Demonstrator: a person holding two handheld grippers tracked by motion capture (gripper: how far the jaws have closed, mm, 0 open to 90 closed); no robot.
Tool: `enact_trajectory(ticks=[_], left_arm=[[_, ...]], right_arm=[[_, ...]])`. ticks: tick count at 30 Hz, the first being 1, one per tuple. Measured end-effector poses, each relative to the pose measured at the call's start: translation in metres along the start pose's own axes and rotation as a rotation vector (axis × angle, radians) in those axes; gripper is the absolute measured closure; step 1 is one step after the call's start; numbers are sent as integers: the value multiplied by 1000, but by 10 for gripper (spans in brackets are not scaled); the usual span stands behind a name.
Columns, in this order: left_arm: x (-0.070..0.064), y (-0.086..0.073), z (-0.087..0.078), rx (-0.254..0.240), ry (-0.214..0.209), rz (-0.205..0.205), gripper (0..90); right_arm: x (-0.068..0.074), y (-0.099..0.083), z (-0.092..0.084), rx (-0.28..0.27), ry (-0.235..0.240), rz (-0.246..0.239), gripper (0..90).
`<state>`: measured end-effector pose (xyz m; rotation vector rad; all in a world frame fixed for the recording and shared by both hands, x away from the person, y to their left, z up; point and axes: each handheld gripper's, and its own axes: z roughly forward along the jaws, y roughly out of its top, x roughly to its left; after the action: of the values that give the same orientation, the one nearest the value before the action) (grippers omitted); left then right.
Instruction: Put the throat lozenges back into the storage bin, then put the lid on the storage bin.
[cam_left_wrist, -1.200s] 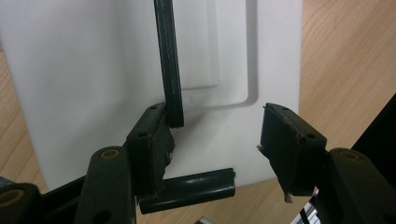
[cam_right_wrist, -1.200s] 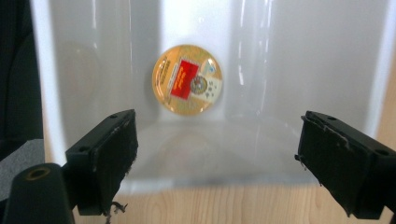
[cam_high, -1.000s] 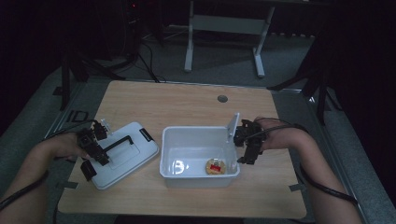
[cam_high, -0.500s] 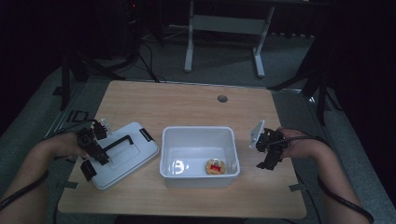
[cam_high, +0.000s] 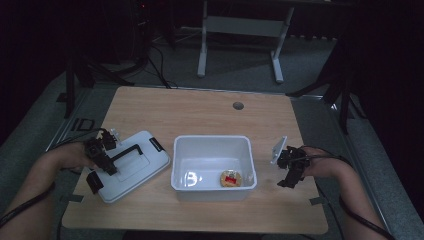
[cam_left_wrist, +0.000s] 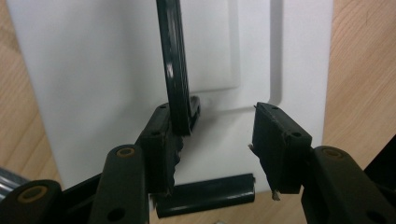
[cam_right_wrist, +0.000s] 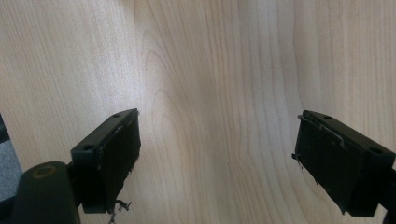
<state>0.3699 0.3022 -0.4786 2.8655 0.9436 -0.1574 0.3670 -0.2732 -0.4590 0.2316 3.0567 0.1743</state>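
left gripper (cam_left_wrist: 212, 144) jaws half apart, just been closing, one pad touching black plastic handle (cam_left_wrist: 175, 65) of flat white plastic lid (cam_high: 131, 164). right gripper (cam_right_wrist: 217, 158) jaws wide over pale, smooth-grained wooden table (cam_high: 210, 107). dim room beyond.

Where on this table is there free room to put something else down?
The widest bare wood lies behind the white bin and the lid, around the round hole. A narrower strip runs along the table's near edge, in front of the bin. The middle band is crowded: left gripper at the lid's handle, right gripper beside the bin.
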Motion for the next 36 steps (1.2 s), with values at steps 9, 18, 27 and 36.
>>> enact_trajectory(ticks=[9,18,27,36], left_arm=[[4,6,10,53,53,-23,658],[7,9,12,74,23,-61,827],[8,5,8,49,34,-83,831],[3,0,-10,41,31,-54,831]], right_arm=[[1,-1,4,-1,15,9,144],[0,-7,7,-2,21,27,144],[1,-9,10,3,19,30,146],[0,-10,10,-1,11,29,142]])
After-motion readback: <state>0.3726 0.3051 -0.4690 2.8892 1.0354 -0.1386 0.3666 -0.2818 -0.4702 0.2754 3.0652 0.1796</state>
